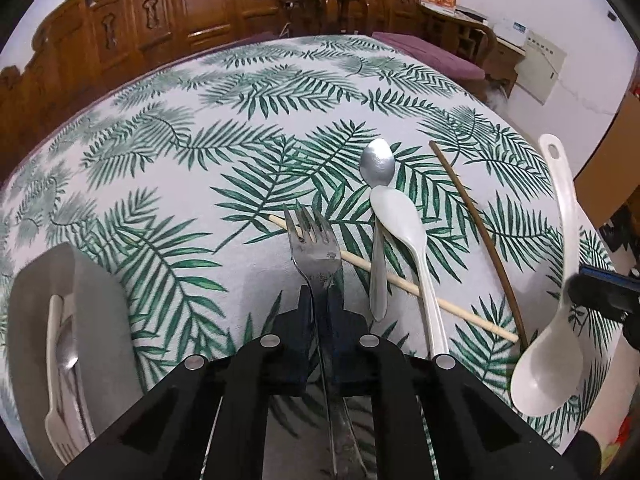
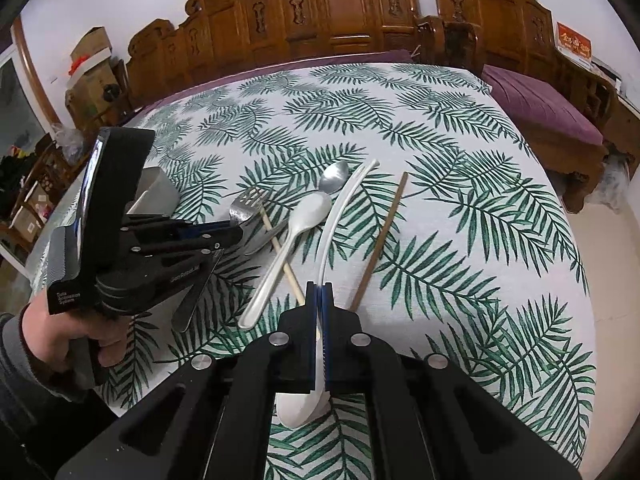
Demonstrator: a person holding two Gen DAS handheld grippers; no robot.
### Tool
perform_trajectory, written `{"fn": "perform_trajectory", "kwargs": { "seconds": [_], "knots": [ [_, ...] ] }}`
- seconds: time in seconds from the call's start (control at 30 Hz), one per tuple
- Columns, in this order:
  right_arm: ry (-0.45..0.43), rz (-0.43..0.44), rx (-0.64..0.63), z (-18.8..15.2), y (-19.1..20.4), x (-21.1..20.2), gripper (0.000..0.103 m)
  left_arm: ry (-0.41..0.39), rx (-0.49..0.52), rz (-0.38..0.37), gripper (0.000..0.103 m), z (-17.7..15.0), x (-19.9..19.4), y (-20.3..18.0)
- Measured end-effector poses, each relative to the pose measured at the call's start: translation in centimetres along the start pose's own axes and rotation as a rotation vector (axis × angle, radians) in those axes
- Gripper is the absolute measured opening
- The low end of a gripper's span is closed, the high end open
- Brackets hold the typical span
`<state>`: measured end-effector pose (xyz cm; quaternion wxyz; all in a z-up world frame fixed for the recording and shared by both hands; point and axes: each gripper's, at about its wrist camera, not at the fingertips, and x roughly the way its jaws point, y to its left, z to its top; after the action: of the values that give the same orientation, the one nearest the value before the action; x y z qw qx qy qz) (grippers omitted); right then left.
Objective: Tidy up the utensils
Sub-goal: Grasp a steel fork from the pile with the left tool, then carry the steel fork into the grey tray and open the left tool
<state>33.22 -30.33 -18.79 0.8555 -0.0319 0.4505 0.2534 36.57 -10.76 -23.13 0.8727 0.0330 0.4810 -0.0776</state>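
My left gripper (image 1: 318, 294) is shut on a metal fork (image 1: 314, 240), tines forward, held above the table; it also shows in the right wrist view (image 2: 236, 228). My right gripper (image 2: 319, 292) is shut on a large white ladle (image 2: 340, 216), also seen at the right of the left wrist view (image 1: 560, 312). On the leaf-patterned cloth lie a metal spoon (image 1: 378, 184), a white plastic spoon (image 1: 404, 224), a light chopstick (image 1: 400, 284) and a dark chopstick (image 1: 480, 232). A grey holder (image 1: 100, 312) at the left holds a white fork and a spoon.
The table (image 2: 440, 140) is covered by the leaf cloth. Carved wooden chairs (image 2: 340, 12) stand behind it, and a purple-cushioned bench (image 2: 548, 112) stands at the right. The grey holder (image 2: 158, 196) sits behind my left gripper in the right wrist view.
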Motion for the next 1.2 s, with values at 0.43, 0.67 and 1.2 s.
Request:
{"fn": "perform_trajectory", "kwargs": {
  "seconds": [0.43,0.67,1.2],
  "knots": [
    [-0.050,0.041,-0.048,1.0,2.5,-1.9,0.003,-0.080,0.037,0.021,0.006,-1.0,-6.1,0.4],
    [-0.073,0.052,-0.076,1.4,3.8,-2.8,0.003,-0.132,0.047,0.050,0.001,-1.4,-8.6,0.8],
    [-0.098,0.054,-0.085,1.7,4.0,-3.8,0.003,-0.182,0.066,0.043,0.001,-2.1,-10.1,0.4]
  ]
}}
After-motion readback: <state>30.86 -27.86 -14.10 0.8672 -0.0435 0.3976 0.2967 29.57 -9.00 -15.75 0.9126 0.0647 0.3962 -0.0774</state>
